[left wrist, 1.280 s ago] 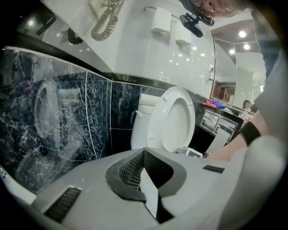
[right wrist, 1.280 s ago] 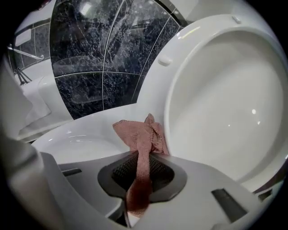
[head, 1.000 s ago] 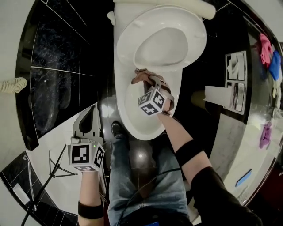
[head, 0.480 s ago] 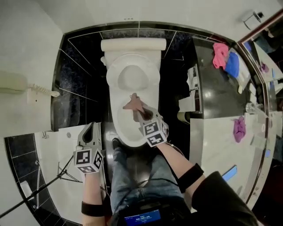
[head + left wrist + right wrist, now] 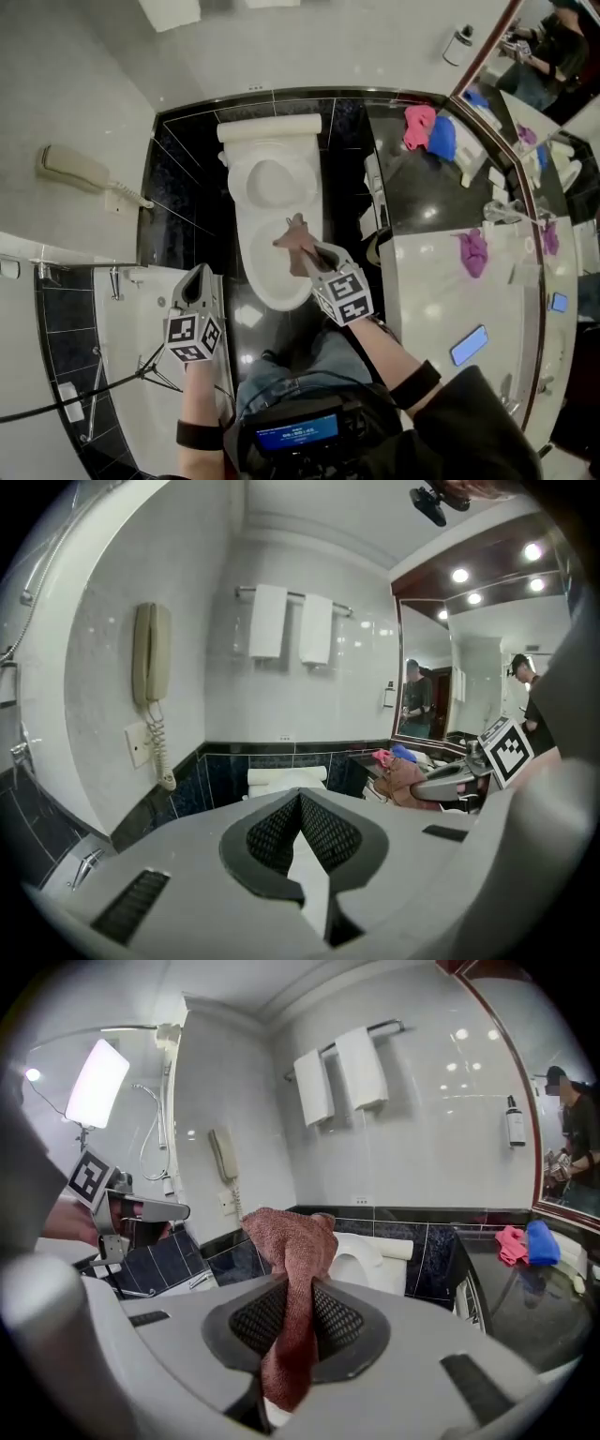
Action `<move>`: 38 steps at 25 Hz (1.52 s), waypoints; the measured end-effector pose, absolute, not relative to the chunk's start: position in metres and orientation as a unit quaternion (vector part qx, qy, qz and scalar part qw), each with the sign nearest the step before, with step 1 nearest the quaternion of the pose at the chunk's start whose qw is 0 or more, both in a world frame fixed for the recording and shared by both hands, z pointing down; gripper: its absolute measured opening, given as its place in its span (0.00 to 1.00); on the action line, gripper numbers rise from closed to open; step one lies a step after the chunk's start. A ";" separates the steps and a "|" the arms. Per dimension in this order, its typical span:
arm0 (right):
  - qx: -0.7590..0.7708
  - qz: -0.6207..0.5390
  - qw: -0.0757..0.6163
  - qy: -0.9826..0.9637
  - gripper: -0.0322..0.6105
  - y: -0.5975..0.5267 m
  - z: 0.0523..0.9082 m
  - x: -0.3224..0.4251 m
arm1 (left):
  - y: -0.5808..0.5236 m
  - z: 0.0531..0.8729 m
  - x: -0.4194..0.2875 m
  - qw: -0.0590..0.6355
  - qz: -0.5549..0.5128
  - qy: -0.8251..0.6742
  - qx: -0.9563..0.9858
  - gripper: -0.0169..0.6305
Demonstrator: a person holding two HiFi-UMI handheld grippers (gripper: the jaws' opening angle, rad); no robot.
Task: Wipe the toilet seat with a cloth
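The white toilet (image 5: 267, 202) stands with its lid up and its seat (image 5: 258, 267) down against the black tiled wall. My right gripper (image 5: 302, 246) hovers over the seat's right side, shut on a reddish-brown cloth (image 5: 292, 236). In the right gripper view the cloth (image 5: 292, 1241) is pinched between the pads and flops over above the jaws, with the toilet (image 5: 367, 1258) behind it. My left gripper (image 5: 197, 279) hangs left of the toilet above the floor. Its jaws meet with nothing between them (image 5: 300, 799). The left gripper view shows the cloth (image 5: 405, 780) off at the right.
A wall phone (image 5: 73, 167) hangs at the left. Right of the toilet runs a counter (image 5: 441, 281) with pink (image 5: 419, 125), blue (image 5: 442, 137) and purple cloths (image 5: 472, 251) and a mobile phone (image 5: 468, 344). A tripod (image 5: 141, 373) stands at lower left. Two towels (image 5: 292, 622) hang above the toilet.
The head view has pulled up and back, so the toilet looks smaller. The right gripper has lifted the cloth off the seat's front rim. The left gripper has stayed at the left.
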State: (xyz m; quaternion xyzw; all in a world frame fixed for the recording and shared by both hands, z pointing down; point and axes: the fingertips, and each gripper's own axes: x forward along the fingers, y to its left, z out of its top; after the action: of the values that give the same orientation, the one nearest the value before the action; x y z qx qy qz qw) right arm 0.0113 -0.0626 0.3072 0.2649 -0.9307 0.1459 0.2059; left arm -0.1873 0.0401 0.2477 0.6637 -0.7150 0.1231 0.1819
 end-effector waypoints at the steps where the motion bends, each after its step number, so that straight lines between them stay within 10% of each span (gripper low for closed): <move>1: 0.271 0.145 0.201 -0.930 0.18 -0.054 0.302 0.018 | 0.047 0.243 -0.184 0.181 0.120 -0.711 0.669 0.03; 38: 0.415 0.168 0.196 -0.873 0.19 0.049 0.284 0.135 | 0.126 0.220 -0.108 0.141 0.134 -0.607 0.770 0.03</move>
State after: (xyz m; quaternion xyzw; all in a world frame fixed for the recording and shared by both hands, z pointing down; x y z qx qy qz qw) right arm 0.1354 0.0486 0.2837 0.4149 -0.8725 0.1680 0.1958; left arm -0.1076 0.1265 0.2199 0.7702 -0.6073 0.1342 0.1413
